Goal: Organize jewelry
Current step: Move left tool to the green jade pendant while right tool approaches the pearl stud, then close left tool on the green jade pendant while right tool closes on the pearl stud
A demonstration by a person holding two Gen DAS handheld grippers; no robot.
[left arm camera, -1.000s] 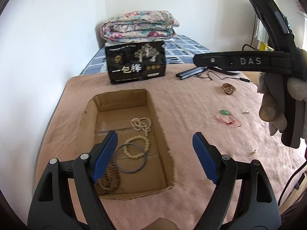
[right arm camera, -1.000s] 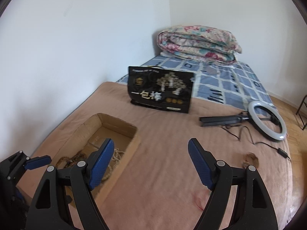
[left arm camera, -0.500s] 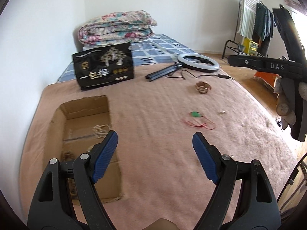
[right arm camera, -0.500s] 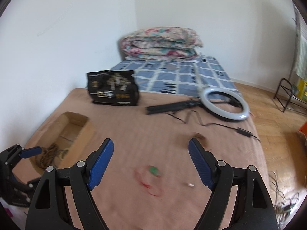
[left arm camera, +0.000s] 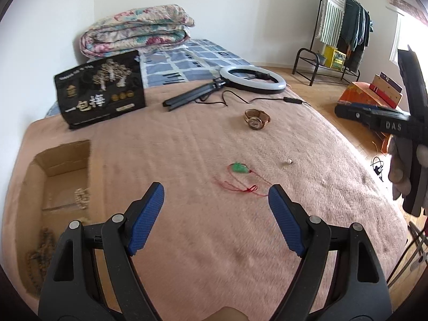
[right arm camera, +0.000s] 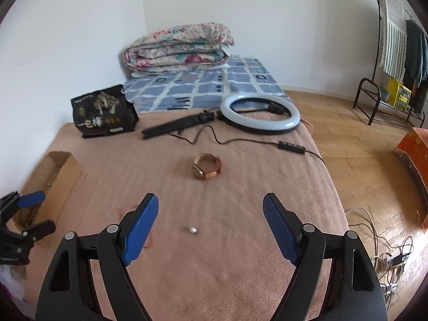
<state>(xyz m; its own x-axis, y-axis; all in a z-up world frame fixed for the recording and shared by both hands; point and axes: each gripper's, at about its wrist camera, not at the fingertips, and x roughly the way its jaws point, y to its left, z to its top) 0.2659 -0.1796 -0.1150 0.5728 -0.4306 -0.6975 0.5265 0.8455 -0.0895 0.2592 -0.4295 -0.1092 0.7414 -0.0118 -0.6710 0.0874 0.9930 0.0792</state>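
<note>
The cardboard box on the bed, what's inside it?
Inside the cardboard box lie pale beads and darker brown beads. The near wall and left gripper hide the rest.

White walls (right arm camera: 80,26), wooden floor (right arm camera: 361,155), clothes rack (right arm camera: 396,61) by daylight

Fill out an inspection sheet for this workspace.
Surface: pink blanket over a bed.
Job's things: cardboard box holding bead strings; green pendant on red cord, watch and small pearl lying loose on the blanket.
Clutter: black snack bag, ring light, folded quilt.
Grippers: left hand-held gripper open, empty; right hand-held gripper open, empty.
Cables: ring light cord across the blanket; more on the floor.
Surroundings: white walls, wooden floor, clothes rack.
</note>
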